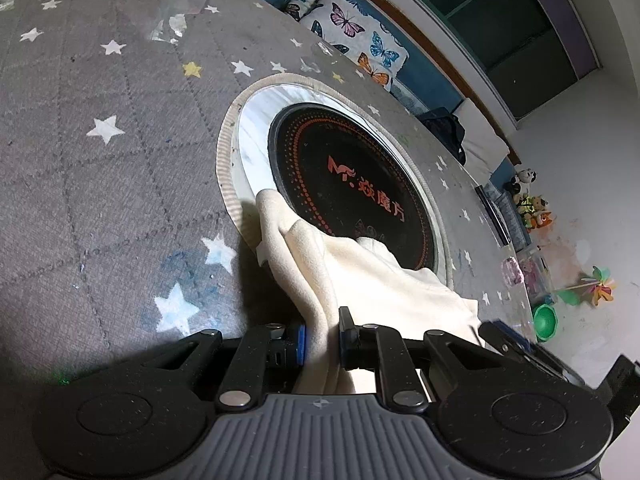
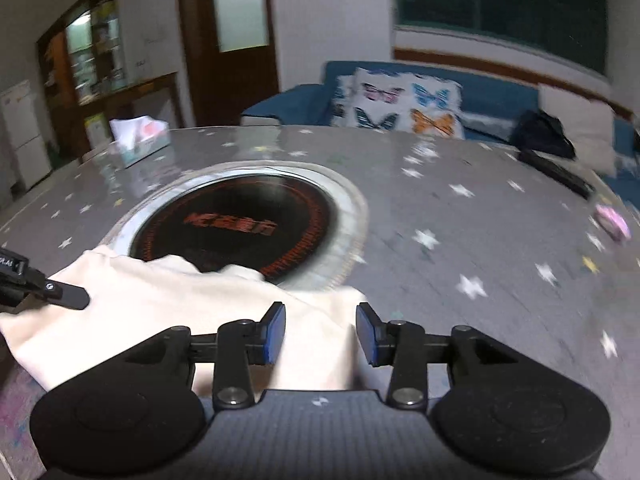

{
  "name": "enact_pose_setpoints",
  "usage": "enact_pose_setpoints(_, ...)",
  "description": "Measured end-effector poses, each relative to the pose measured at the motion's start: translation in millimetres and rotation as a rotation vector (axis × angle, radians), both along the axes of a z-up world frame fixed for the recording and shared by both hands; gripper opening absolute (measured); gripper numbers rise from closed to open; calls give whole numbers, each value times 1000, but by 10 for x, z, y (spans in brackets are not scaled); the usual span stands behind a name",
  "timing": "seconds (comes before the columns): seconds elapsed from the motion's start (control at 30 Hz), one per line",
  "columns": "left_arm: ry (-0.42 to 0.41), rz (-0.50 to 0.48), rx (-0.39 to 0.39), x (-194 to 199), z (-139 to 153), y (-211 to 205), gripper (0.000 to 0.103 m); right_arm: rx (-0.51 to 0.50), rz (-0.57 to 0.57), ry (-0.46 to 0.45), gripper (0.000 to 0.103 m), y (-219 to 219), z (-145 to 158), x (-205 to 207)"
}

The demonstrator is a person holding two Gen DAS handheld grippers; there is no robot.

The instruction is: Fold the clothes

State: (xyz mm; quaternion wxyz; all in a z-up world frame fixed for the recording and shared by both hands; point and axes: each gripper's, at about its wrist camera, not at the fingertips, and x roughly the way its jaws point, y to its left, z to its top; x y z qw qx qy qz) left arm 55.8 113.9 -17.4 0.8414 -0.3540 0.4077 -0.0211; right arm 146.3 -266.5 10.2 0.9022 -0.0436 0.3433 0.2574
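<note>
Here the cream garment [image 1: 360, 280] lies bunched on the star-printed table cover [image 1: 100, 160], its far edge spilling over the rim of the round black cooktop [image 1: 352, 184] set into the table's middle. In the left wrist view the cloth runs from about 11 o'clock down to 6 o'clock, straight into the left gripper [image 1: 322, 344], whose jaws stand narrow and pinch a gathered ridge of the fabric between the blue pads. In the right wrist view the same garment [image 2: 180, 300] spreads from 9 o'clock toward the centre, and the right gripper [image 2: 320, 336] hovers over its near right corner with jaws wide apart, holding nothing; cloth shows between the pads but they are not closed on it. The other tool's black finger tip enters that view at 9 o'clock, resting on the cloth.

Judging by this, the work in hand is taking hold of two points on one edge so the piece can be lifted and laid flat or doubled over. To do it well, the right jaws should close on a single clean edge rather than a wad, at a point well apart from the left grip, so the span between them pulls taut. Keep the cloth low and draw it toward 6 o'clock, off the cooktop, before creasing; the right view is blurred, so a slower hand would help the pads land true
</note>
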Motion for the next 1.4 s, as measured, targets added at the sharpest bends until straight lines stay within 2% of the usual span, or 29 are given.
enact_pose_setpoints(0.17, -2, 1, 14, 0, 11, -13, 16, 96, -47, 98, 41, -159, -171, 19)
enact_pose_setpoints(0.27, -6, 0, 35, -6, 26, -37, 16, 132, -57, 111, 34, -166, -219, -11)
enact_pose_setpoints(0.3, -7, -1, 44, -6, 33, -50, 16, 143, -60, 111, 30, -162, -227, -21)
enact_pose_setpoints(0.33, -8, -3, 55, -6, 41, -62, 16, 152, -60, 113, 18, -156, -233, -27)
enact_pose_setpoints(0.43, -13, -12, 83, -3, 93, -105, 16, 176, -66, 115, 10, -147, -235, -46)
enact_pose_setpoints(0.57, -53, -48, 123, 47, 276, -214, 15, 219, -84, 70, 9, -263, -93, -114)
enact_pose_setpoints(0.77, -108, -147, 182, 361, 517, -638, 14, 213, -131, -29, 9, -560, 235, -151)
enact_pose_setpoints(1.0, -140, -265, 201, 925, 597, -1298, 14, 143, -252, -103, 9, -1083, 447, 47)
enact_pose_setpoints(1.27, -246, -388, 199, 1495, 685, -2023, 15, 99, -391, -163, 9, -1673, 548, 304)
enact_pose_setpoints(1.3, -234, -408, 182, 1571, 638, -2079, 15, 91, -407, -158, 9, -1737, 525, 344)
enact_pose_setpoints(1.4, -98, -448, 164, 1793, 325, -2220, 15, 63, -444, -113, 9, -1896, 381, 488)
